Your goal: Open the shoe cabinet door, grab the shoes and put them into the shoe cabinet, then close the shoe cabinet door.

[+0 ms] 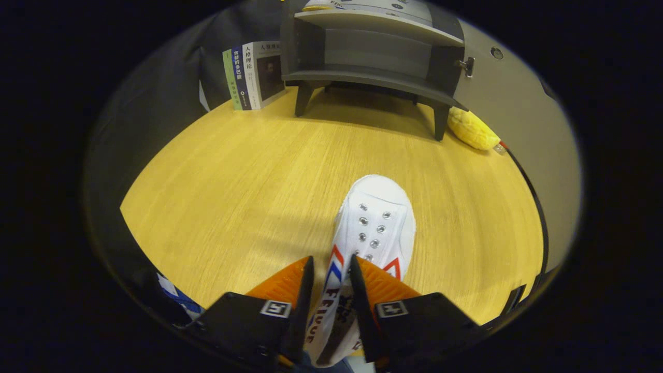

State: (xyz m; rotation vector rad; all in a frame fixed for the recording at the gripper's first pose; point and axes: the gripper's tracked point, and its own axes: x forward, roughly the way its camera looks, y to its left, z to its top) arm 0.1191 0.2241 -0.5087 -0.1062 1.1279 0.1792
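White shoe (pixel 374 228): canvas type w/ metal eyelets and red/blue stripes on the side, toe pointing toward the shoe cabinet (pixel 373 57). Heel end sits between the gripper (pixel 331 272) fingers, both pressing on its sides, so the tool is clamped on the shoe; toe sticks out well ahead of the fingertips. Cannot tell whether the sole is resting on the table (pixel 248 176) or raised just above it. Shoe is over the near-middle part of the table, well apart from the cabinet. Table: light wood-grain top. Shoe cabinet: dark grey, on short legs, stands at the far edge of the table. Door (pixel 518 119) is swung open to the right, grey inner face showing, w/ a small metal latch (pixel 467 66) at the hinge side and a round fitting (pixel 496 53) higher up on the panel. Inside, bottom shelf and one upper shelf visible; contents, if any, too dark to tell. Left of the cabinet, toward the far left corner: row of books (pixel 254 75) standing upright, spines facing out. Right of the cabinet's front leg, just beside the open door: yellow soft item (pixel 472 129), type unclear. A dark cable (pixel 536 202) runs along the right edge of the table from near that item. Booth wall of black cloth behind the books.
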